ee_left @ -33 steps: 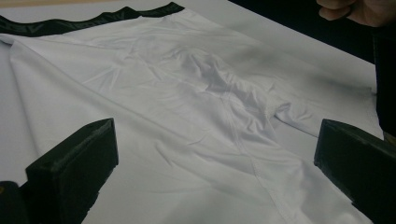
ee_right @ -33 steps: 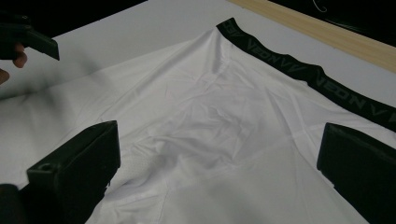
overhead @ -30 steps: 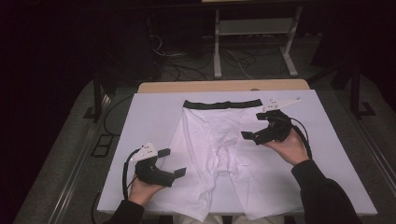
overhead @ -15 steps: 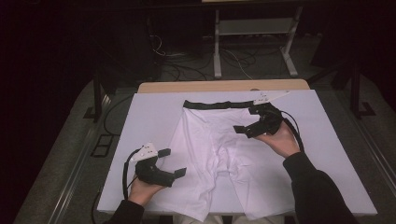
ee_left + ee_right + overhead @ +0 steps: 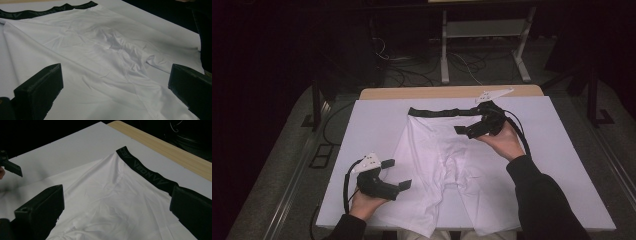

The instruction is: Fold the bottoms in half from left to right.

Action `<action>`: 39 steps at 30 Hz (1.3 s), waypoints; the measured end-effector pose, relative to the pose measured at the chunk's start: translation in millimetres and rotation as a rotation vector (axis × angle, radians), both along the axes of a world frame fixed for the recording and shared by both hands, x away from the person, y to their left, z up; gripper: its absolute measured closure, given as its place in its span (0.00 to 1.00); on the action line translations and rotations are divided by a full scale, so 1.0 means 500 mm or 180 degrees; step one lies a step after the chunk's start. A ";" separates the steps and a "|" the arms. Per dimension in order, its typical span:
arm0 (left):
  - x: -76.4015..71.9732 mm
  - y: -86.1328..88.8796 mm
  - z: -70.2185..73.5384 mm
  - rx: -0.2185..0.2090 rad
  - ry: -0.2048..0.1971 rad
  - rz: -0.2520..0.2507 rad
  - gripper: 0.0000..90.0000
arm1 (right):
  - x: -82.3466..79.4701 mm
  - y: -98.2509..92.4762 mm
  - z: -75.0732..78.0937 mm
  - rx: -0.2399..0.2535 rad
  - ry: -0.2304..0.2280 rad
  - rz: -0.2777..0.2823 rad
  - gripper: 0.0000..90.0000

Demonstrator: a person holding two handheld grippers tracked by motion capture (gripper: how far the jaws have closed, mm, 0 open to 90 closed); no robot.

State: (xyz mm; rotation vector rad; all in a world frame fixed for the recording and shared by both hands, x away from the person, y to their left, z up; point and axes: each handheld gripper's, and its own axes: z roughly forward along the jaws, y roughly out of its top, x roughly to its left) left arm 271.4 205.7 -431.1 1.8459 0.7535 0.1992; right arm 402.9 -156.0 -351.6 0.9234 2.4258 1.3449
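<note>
The right tool [image 5: 473, 129] sat over the top right part of the white shorts [image 5: 447, 165], close to the black waistband [image 5: 439, 112]. Its jaws were spread wide, with nothing between them. In the right gripper view the waistband ran right up to one jaw, so the tool looked ready to take the cloth at that top corner.

The left tool [image 5: 396, 175] was low down by the near left leg of the shorts. Its jaws were spread wide too and held nothing. In the left gripper view the leg cloth lay between the jaws, a bit wrinkled in the middle.

The shorts lay flat on the white sheet [image 5: 362, 130] that covered the desk [image 5: 422, 93], waistband at the far side and legs toward the person. Laid out flat like that, each edge was easy to reach. One tool at the top and one at the bottom would probably let the person lift and fold the shorts without them bunching up.
</note>
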 end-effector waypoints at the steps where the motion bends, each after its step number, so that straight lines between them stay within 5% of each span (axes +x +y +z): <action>1: 0.000 0.000 0.000 0.0000 0.0000 0.0000 0.00 | 0.002 0.002 0.000 -0.0004 0.0011 0.0001 0.00; 39: 0.002 -0.002 0.000 0.0004 -0.0004 -0.0027 0.00 | 0.117 0.096 -0.009 -0.0077 0.0098 0.0032 0.00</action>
